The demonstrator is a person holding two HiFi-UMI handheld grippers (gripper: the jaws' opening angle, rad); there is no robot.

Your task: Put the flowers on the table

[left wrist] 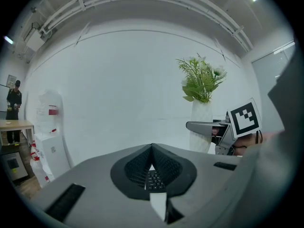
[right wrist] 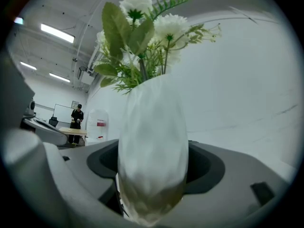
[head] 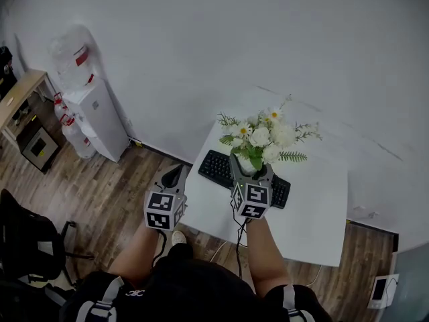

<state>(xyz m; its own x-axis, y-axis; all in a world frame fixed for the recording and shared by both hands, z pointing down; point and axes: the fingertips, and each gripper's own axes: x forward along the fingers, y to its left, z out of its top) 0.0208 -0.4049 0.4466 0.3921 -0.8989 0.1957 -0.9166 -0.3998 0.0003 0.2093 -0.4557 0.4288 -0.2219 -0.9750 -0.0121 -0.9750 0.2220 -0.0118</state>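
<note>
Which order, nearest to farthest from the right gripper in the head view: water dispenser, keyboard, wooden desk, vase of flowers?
1. vase of flowers, clamped in the right gripper.
2. keyboard, just beneath it, slightly left.
3. water dispenser, against the wall, left.
4. wooden desk, far left edge.

A water dispenser [head: 100, 116] stands against the white wall [head: 201, 39].

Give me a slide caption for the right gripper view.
Right gripper clamped on an upright white vase of white flowers, white wall behind.
</note>
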